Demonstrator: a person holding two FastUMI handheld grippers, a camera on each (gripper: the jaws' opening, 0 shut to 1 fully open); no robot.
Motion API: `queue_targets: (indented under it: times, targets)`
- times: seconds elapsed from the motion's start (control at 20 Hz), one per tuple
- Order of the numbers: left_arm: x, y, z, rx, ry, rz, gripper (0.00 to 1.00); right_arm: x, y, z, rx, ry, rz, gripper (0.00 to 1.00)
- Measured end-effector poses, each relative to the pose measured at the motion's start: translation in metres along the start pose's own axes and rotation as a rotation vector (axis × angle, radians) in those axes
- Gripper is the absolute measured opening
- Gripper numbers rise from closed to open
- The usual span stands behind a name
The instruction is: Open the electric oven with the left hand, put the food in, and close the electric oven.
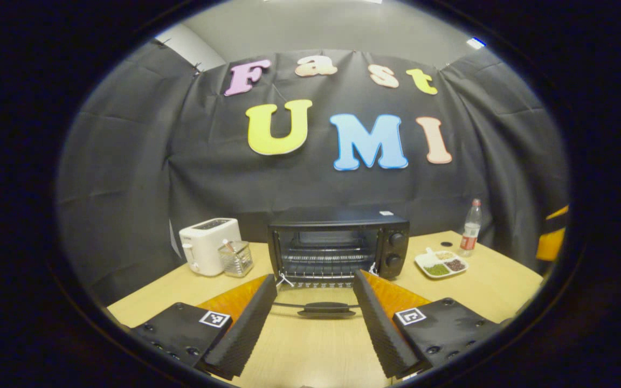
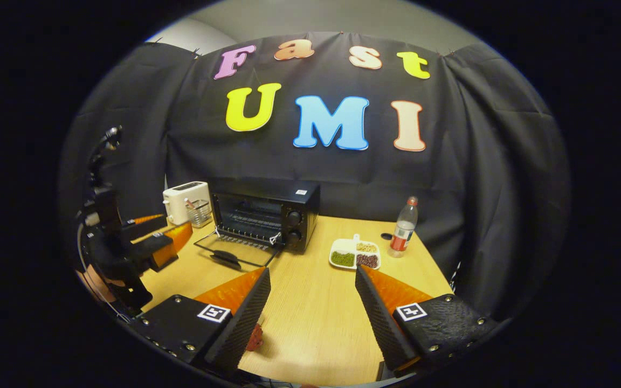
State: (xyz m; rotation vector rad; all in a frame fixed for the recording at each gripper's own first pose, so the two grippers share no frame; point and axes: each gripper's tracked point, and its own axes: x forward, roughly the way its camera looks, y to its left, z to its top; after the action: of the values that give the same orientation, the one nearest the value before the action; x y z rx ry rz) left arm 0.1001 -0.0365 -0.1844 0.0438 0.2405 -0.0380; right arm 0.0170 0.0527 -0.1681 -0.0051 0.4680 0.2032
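Note:
The black electric oven [image 1: 337, 242] stands at the back of the wooden table with its glass door [image 1: 316, 302] folded down flat and its wire rack bare. My left gripper [image 1: 315, 276] is open just in front of the door's handle [image 1: 325, 310], touching nothing. In the right gripper view the oven [image 2: 264, 218] sits at the far left, and the left gripper [image 2: 162, 229], held by a hand, hovers beside the lowered door [image 2: 232, 250]. My right gripper [image 2: 312, 271] is open over the table. A small red item [image 2: 255, 338] lies by its left finger, partly hidden.
A white toaster [image 1: 208, 245] and a clear holder [image 1: 235, 258] stand left of the oven. Right of it are a white divided dish [image 1: 441, 264] of beans and a drink bottle [image 1: 470, 227]. The dish [image 2: 354, 254] and bottle [image 2: 403, 226] lie ahead of my right gripper.

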Motion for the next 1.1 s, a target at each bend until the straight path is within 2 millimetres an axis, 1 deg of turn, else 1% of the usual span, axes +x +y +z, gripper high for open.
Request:
queue_targets:
  times: [0.15,0.25,0.35,0.4,0.5,0.6,0.65,0.7,0.8,0.9,0.95,1.0,1.05,1.1]
  targets:
    - [-0.029,0.002,0.035,0.011,-0.054,0.010,0.93,0.007,0.016,-0.028,0.063,0.063,0.074,0.96]
    - [-0.044,0.003,0.055,0.006,-0.082,0.017,0.95,0.013,0.028,-0.049,0.110,0.119,0.132,0.96]
    - [-0.053,0.003,0.071,0.007,-0.098,0.019,0.98,0.015,0.038,-0.073,0.144,0.187,0.184,0.96]
    - [-0.058,0.004,0.080,0.008,-0.112,0.024,0.98,0.014,0.044,-0.086,0.161,0.223,0.209,0.97]
    - [-0.067,0.008,0.095,0.012,-0.142,0.042,0.98,0.013,0.051,-0.106,0.208,0.292,0.241,0.99]
    - [-0.075,0.012,0.104,0.013,-0.162,0.060,0.98,0.013,0.060,-0.121,0.260,0.357,0.275,0.99]
    - [-0.079,0.015,0.108,0.016,-0.167,0.069,0.98,0.014,0.065,-0.126,0.292,0.383,0.300,0.99]
    - [-0.083,0.018,0.108,0.022,-0.167,0.080,0.98,0.011,0.071,-0.131,0.326,0.420,0.325,0.95]
    - [-0.092,0.026,0.107,0.027,-0.163,0.108,0.97,0.011,0.081,-0.141,0.399,0.492,0.363,0.72]
    - [-0.102,0.033,0.107,0.026,-0.161,0.136,0.97,0.010,0.092,-0.151,0.467,0.555,0.396,0.73]
    - [-0.106,0.037,0.105,0.028,-0.159,0.148,0.97,0.012,0.092,-0.152,0.496,0.578,0.390,0.72]
    - [-0.109,0.040,0.103,0.032,-0.154,0.160,0.97,0.007,0.096,-0.153,0.532,0.601,0.418,0.44]
    - [-0.112,0.044,0.101,0.034,-0.150,0.168,0.97,0.007,0.101,-0.155,0.559,0.624,0.440,0.36]
    - [-0.113,0.046,0.099,0.034,-0.148,0.173,0.95,0.011,0.100,-0.157,0.591,0.618,0.419,0.36]
